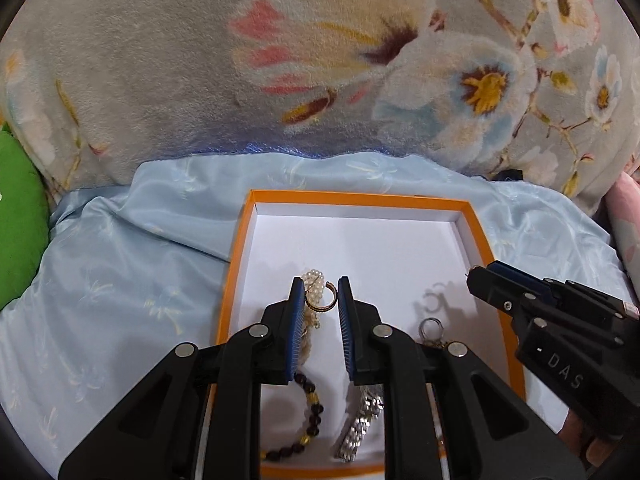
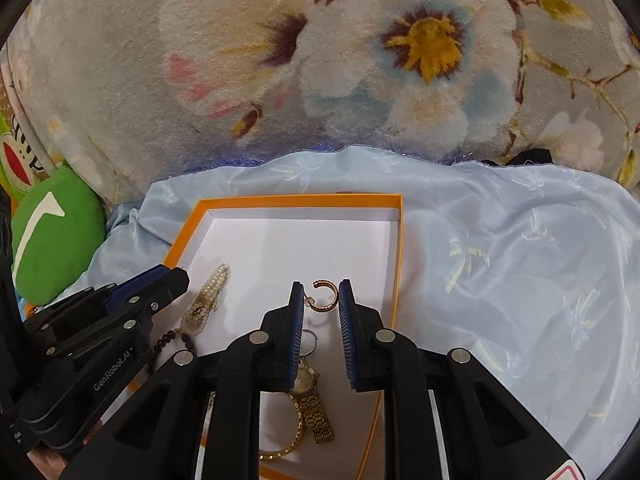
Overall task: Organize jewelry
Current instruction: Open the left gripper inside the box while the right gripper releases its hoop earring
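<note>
An orange box [image 1: 240, 236] with a white inside lies on pale blue cloth; it also shows in the right wrist view [image 2: 394, 264]. In it lie a pearl bracelet [image 1: 314, 280], a dark bead bracelet [image 1: 310, 408] and a silver watch band [image 1: 362, 420]. My left gripper [image 1: 320, 292] is open, and a gold open ring [image 1: 322, 300] hangs between its fingertips. My right gripper [image 2: 320, 294] is open, with a gold open ring [image 2: 326, 296] between its fingertips over the box. A gold watch [image 2: 310, 400] and a gold bangle [image 2: 288, 440] lie under it.
A floral fleece blanket [image 1: 320, 60] rises behind the box. A green plush toy [image 2: 52, 240] sits at the left. Pale blue satin cloth [image 2: 520, 280] spreads to the right of the box. A silver ring [image 1: 430, 326] lies in the box near the right gripper [image 1: 478, 280].
</note>
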Demonstrator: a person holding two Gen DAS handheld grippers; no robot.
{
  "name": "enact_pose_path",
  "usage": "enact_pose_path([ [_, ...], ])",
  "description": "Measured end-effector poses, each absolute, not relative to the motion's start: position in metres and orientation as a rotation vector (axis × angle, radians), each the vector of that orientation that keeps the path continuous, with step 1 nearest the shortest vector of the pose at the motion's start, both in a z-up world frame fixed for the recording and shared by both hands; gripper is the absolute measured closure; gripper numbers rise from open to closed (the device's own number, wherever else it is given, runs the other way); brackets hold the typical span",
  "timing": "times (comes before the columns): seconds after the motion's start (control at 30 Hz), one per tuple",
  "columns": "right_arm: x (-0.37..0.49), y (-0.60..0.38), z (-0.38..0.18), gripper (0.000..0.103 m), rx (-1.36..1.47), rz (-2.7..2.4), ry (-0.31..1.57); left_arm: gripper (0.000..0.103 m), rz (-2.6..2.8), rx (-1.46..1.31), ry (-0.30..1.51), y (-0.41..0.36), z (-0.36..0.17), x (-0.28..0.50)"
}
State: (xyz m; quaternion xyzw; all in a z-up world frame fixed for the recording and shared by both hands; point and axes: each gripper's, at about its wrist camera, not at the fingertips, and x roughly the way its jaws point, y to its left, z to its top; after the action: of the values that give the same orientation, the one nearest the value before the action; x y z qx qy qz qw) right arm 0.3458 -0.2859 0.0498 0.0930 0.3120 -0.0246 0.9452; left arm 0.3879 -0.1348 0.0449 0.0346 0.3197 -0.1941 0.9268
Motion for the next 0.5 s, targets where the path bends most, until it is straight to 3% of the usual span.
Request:
enact_pose_path([
  [0.5,0.362,-0.282,0.034,0.085,0.183,-0.052,0.641,0.086,-0.371,0.091,0.677,-0.144,0.023,0.405],
])
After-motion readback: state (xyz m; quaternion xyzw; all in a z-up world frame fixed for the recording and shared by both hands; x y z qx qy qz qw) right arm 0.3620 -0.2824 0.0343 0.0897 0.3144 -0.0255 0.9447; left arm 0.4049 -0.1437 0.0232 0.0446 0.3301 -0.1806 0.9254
